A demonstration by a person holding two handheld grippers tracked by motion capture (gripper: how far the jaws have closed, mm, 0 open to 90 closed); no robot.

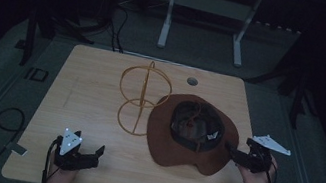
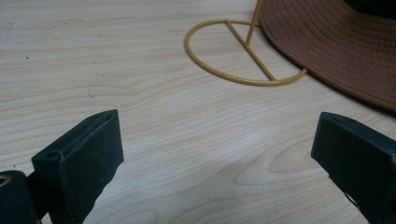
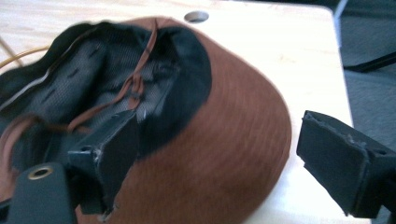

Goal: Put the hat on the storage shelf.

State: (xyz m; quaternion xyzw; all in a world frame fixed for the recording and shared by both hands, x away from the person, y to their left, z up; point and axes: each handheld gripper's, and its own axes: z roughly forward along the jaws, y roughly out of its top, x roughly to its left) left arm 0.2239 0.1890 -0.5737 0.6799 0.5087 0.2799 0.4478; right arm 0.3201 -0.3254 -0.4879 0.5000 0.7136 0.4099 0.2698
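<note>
The brown hat lay crown-down on the counter, its brim overlapping the base of the yellow wire stand. The right tool stood open at the brim's right edge, one jaw over the brim. The left tool was open, holding nothing, well apart from the hat.

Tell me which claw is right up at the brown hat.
The right claw, open at the upturned hat's brim edge. The left claw sits open over bare table, well short of the hat and the yellow wire stand.
</note>
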